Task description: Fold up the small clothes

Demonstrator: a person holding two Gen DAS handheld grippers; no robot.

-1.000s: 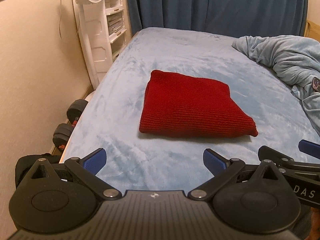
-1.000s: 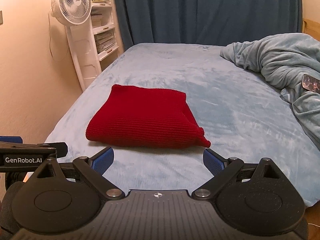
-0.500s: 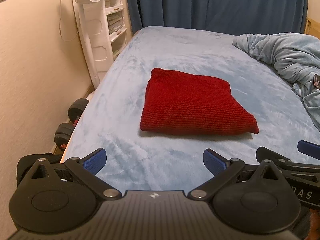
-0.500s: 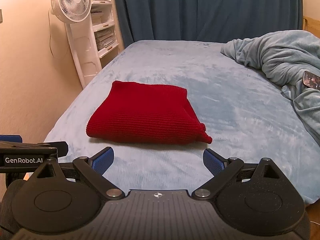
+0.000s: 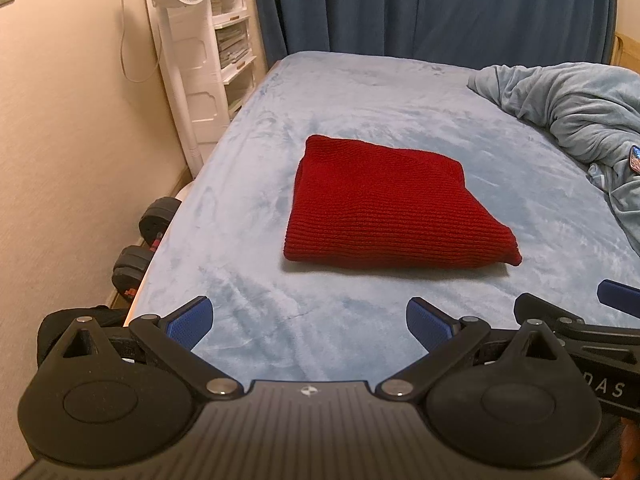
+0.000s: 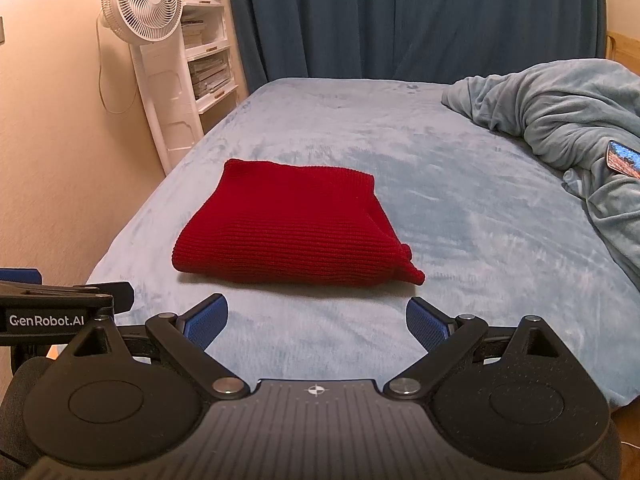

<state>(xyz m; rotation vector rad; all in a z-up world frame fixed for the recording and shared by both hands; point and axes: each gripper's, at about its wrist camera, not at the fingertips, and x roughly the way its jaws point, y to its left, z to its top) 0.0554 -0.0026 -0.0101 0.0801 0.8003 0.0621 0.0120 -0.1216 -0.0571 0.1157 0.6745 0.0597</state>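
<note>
A red knitted garment lies folded into a thick rectangle on the light blue bed; it also shows in the right wrist view. My left gripper is open and empty, held back over the bed's near edge, apart from the garment. My right gripper is open and empty, also short of the garment's near edge. Each gripper shows at the side of the other's view.
A crumpled light blue blanket lies at the right with a phone on it. A white fan and shelves stand by the left wall. Dumbbells lie on the floor at the left. Dark blue curtains hang behind.
Both grippers have drawn back and risen slightly from the garment, still open. The folded garment has not moved.
</note>
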